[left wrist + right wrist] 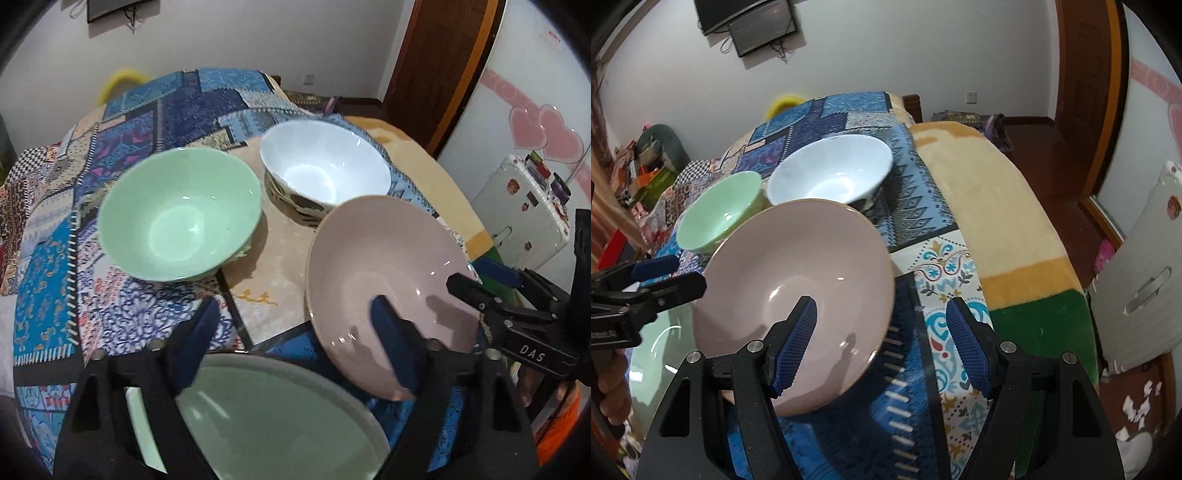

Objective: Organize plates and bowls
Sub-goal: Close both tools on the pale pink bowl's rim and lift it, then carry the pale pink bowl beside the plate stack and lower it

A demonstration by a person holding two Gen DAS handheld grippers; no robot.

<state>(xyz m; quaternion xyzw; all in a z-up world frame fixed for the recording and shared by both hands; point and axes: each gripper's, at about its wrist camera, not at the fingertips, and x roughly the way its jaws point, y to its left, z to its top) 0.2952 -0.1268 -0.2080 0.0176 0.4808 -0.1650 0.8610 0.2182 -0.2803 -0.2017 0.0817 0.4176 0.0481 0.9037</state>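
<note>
Over the patchwork bedspread [923,206], both hand-held grippers are sitting wide, right hand-held gripper [882,347] straddling the pink plate [798,280] rim, left hand-held gripper [295,347] gripping nothing.

Home bedroom, patchwork quilt [122,155] on bed, wall-mounted TV [746,18], wooden door [439,55]

pink plate [798,280] — tilted, right tool [882,354] spread wide

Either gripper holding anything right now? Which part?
Nothing is gripped. The right gripper has its jaws open, straddling the near rim of the pink plate without closing on it. The left gripper is open above the green plate.
</note>
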